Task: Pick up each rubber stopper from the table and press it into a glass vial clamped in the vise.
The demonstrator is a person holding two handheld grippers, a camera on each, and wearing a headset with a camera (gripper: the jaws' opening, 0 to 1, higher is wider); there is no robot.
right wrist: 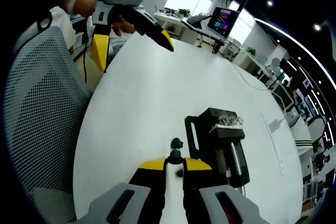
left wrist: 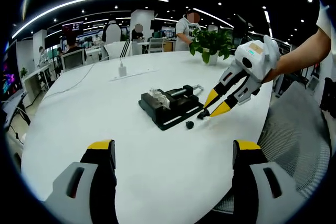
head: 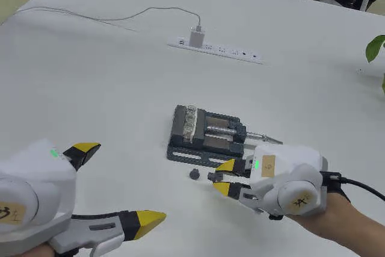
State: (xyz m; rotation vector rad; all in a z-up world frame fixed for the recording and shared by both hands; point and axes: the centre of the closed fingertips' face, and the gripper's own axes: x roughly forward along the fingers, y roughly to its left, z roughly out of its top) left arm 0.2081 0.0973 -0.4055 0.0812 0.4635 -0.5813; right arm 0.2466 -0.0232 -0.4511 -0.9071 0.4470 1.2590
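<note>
1. The right gripper [head: 224, 177], its jaws drawn almost together, pinches a dark rubber stopper [head: 212, 177] at its tips, near the vise [head: 207, 138] base.
2. A second stopper [head: 194, 174] lies on the table [head: 108, 76] just past those tips, not touching them.
3. The glass vials [head: 190, 121] sit clamped in the vise, mid-table.
4. The left gripper [head: 117, 183] hovers by the near edge, its jaws wide apart and empty.

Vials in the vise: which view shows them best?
The head view. It looks down on the vials, a glassy row clamped in the vise, close and near the picture's middle. The right gripper view shows them as small glints on top of the vise. The left gripper view has them farther off and tiny.
</note>
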